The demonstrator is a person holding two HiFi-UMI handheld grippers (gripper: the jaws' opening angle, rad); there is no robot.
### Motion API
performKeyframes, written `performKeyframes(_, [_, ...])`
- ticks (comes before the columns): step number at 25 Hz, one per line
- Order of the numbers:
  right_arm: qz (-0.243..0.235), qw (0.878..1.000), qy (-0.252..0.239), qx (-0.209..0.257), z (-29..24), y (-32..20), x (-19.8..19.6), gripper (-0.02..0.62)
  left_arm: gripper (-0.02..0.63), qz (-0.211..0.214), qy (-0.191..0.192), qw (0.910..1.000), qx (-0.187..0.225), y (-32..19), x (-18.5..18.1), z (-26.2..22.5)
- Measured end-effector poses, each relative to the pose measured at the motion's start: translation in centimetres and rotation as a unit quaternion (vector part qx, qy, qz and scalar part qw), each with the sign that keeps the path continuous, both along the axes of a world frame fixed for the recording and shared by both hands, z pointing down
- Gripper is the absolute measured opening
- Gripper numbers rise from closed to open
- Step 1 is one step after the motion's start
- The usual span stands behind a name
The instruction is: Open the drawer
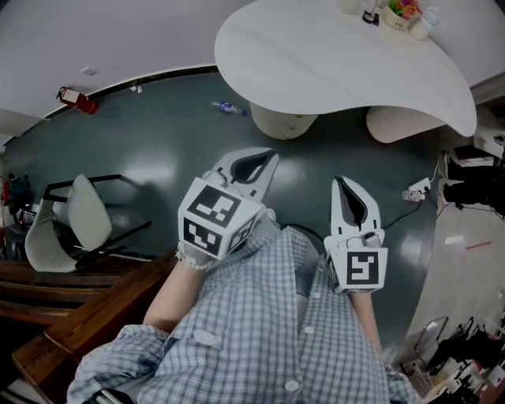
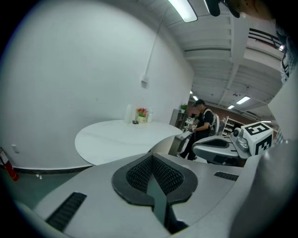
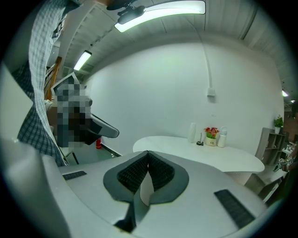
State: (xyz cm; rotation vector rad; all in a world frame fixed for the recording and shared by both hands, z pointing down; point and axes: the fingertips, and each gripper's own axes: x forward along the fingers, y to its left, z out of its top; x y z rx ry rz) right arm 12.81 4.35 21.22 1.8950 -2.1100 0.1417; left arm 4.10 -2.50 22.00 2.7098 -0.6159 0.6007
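Your ceiling strip light (image 3: 160, 14) is bright, the floor (image 1: 158, 158) perhaps glares faintly, and fisheye bending darkens every view's corners

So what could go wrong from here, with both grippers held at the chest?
No drawer shows in any view, so the person may have to walk. A cable and a bottle lie on the floor ahead: either could trip them. The left gripper and right gripper are both shut and empty, so a handle could be missed unless they open.
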Motion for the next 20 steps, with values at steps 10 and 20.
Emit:
performKeyframes(10, [-0.031, 0.999, 0.035, -0.003, 1.5, -3.9, -0.8, 0.008, -0.003, -0.054, -0.002, 0.9985, -0.009, -3.0, -2.5, 1.3])
performKeyframes(20, [-0.124, 0.99, 0.058, -0.027, 5.3, -7.6, -2.2, 0.008, -0.003, -0.125, -0.001, 0.9919, -0.025, -5.0, -4.3, 4.3])
